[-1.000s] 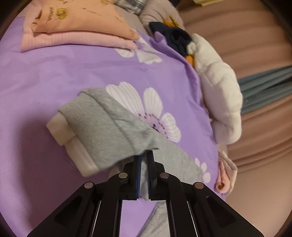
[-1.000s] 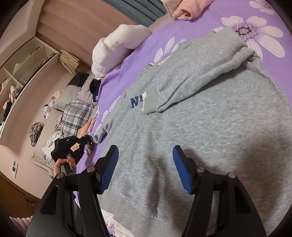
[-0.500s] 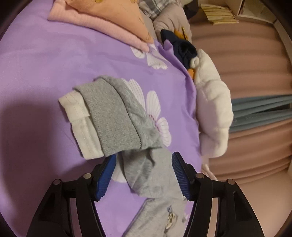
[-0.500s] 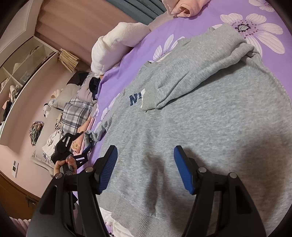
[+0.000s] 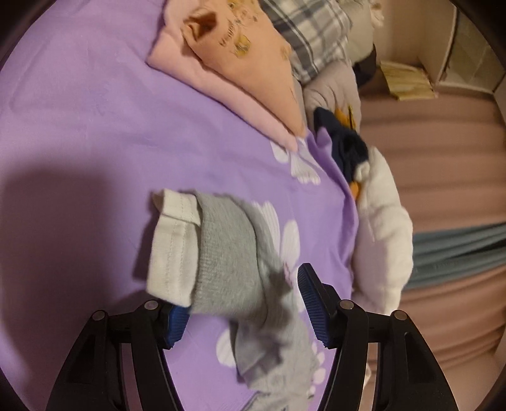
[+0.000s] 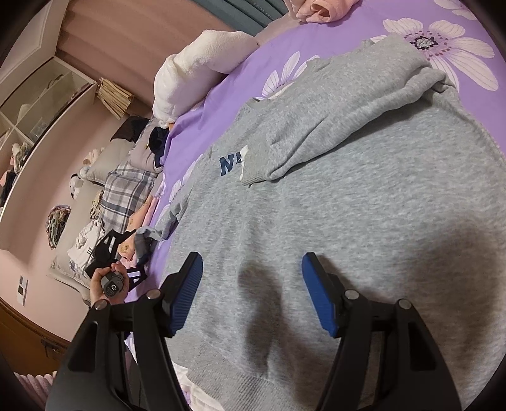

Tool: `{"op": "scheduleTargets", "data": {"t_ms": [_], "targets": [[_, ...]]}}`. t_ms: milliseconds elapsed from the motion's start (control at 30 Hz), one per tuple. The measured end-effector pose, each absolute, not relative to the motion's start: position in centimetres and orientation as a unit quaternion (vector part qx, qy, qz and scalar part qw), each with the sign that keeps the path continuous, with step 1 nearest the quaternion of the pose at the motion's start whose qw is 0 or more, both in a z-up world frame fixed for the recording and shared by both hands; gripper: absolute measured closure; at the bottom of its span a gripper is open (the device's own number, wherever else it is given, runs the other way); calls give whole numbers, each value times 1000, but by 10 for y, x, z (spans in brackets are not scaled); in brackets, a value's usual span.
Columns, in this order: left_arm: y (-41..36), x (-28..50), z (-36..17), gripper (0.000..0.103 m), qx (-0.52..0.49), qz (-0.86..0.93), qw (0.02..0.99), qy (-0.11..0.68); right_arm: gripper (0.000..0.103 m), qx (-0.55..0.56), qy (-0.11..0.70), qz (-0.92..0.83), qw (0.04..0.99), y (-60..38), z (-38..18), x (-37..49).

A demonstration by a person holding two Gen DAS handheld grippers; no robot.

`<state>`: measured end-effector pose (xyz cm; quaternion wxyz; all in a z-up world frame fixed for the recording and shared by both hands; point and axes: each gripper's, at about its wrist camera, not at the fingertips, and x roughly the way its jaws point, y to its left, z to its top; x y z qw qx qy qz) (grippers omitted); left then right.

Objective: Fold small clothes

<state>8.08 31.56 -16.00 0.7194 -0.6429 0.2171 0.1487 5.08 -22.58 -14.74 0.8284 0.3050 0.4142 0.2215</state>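
Note:
A grey sweatshirt [image 6: 348,237] with navy lettering lies flat on the purple flowered bedsheet [image 6: 227,82]. One sleeve [image 6: 348,126] is folded across its chest. My right gripper [image 6: 251,268] hovers open over the lower body of the sweatshirt, with nothing between its fingers. The other sleeve [image 5: 227,259], grey with a white cuff [image 5: 170,249], lies stretched out on the sheet [image 5: 95,126]. My left gripper [image 5: 245,311] is open; the sleeve runs between its blue pads [image 5: 313,303] without being pinched. In the right wrist view the left gripper [image 6: 117,249] shows at the far left, held by a hand [image 6: 101,284].
A stack of folded pink and orange clothes [image 5: 237,63] lies at the far end of the sheet beside a plaid pillow [image 5: 313,31]. A navy garment [image 5: 344,145] and a white plush blanket [image 5: 382,237] line the bed's edge. A pink garment [image 6: 322,9] lies beyond the sweatshirt.
My left gripper went from shut on the sleeve to open, rolled, and shifted; the sleeve now lies loose on the sheet. The right gripper has stayed put.

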Motion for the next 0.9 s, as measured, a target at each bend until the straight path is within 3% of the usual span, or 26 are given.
{"op": "scheduleTargets", "data": {"t_ms": [33, 133, 233, 333, 633, 900], "targets": [[319, 81, -161, 43, -645, 148, 717, 220, 36, 302, 416, 222, 829, -224, -148, 51], [325, 84, -158, 67, -633, 146, 724, 232, 36, 301, 417, 224, 828, -223, -148, 53], [323, 90, -140, 82, -583, 145, 761, 247, 36, 301, 417, 224, 828, -223, -148, 52], [316, 96, -111, 87, -529, 130, 803, 242, 36, 301, 415, 225, 828, -225, -146, 50], [200, 137, -21, 89, -293, 8, 917, 270, 36, 318, 398, 216, 833, -240, -141, 40], [52, 158, -23, 89, -168, -126, 922, 325, 36, 337, 380, 203, 837, -265, -139, 35]]}}
